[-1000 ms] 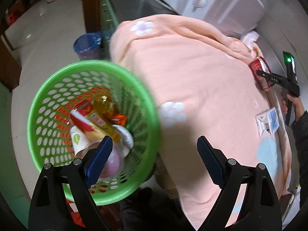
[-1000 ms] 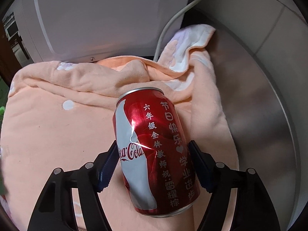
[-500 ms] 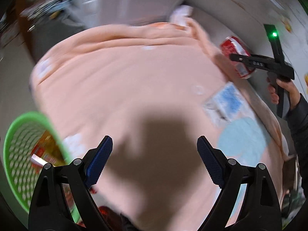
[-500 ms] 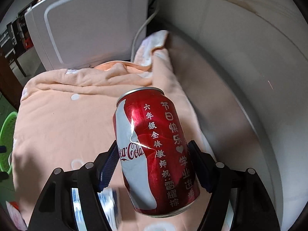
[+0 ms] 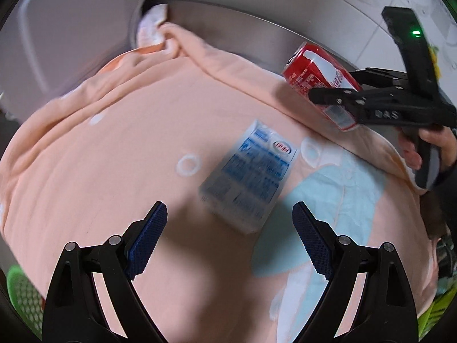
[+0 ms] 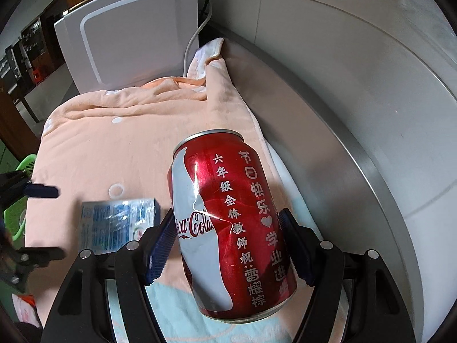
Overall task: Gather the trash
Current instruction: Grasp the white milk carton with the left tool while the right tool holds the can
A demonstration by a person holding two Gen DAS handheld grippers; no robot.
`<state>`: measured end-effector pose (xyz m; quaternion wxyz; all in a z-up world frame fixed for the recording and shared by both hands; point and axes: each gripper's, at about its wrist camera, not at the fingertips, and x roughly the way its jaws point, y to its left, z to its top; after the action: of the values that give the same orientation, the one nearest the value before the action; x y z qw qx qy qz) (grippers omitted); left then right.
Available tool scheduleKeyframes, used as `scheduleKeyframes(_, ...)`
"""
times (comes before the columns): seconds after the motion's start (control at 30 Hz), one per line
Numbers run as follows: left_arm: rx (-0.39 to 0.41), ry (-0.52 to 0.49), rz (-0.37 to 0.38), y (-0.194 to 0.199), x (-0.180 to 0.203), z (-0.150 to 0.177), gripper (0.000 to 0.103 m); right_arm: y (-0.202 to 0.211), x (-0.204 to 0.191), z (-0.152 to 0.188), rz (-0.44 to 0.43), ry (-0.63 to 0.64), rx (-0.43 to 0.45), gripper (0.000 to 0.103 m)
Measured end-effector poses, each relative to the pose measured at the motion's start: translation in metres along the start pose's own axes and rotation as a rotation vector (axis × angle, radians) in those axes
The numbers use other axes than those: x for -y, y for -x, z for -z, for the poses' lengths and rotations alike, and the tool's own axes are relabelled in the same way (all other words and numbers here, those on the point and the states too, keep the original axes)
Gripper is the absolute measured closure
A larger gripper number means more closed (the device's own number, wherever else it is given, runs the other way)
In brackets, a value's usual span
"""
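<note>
Nearest me, the left tongs (image 5: 230, 238) hung released, jaws wide with nothing between them, pointed down at the blue-and-white carton (image 5: 248, 177) lying flat on the peach blanket (image 5: 114, 148) that covered the worktop. The carton sat just ahead of the tips, skewed to them, so I judged the next step needed a turn of the wrist to square the pads across its narrow sides before dropping down, with care not to pinch the soft cloth beneath. Beyond it, the right tongs (image 6: 228, 245) were clenched on the red cola can (image 6: 228, 220), held clear above the blanket, pads on its lower half, the can tipped and already dented. A firm grip seemed wise while carrying it. Only a sliver of the green basket (image 6: 25, 165) showed, at the blanket's left edge, well apart from the can. Farthest back stood a white appliance (image 6: 128, 40) against the wall.
</note>
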<state>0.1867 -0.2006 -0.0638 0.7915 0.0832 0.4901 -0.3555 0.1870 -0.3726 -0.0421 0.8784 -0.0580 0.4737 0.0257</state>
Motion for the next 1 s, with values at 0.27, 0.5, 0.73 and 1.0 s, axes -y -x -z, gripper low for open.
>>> scheduleKeyframes(0.27,-0.052,-0.089,-0.006,-0.039,0.018,-0.022,0.015,0.014,0.002,0.018,-0.013,-0.031,0.012,0.034)
scheduleKeyframes(0.5,-0.065,-0.121,-0.021,-0.064,0.022,-0.031,0.016,0.020,0.007,0.030,-0.011,-0.053,0.008,0.034)
scheduleKeyframes(0.73,-0.061,-0.138,-0.031,-0.074,0.023,-0.032,0.024,0.022,0.009,0.038,-0.018,-0.071,0.006,0.034)
scheduleKeyframes(1.0,-0.032,-0.096,-0.029,-0.063,0.015,-0.022,0.035,0.026,0.000,0.050,-0.043,-0.083,0.009,0.034)
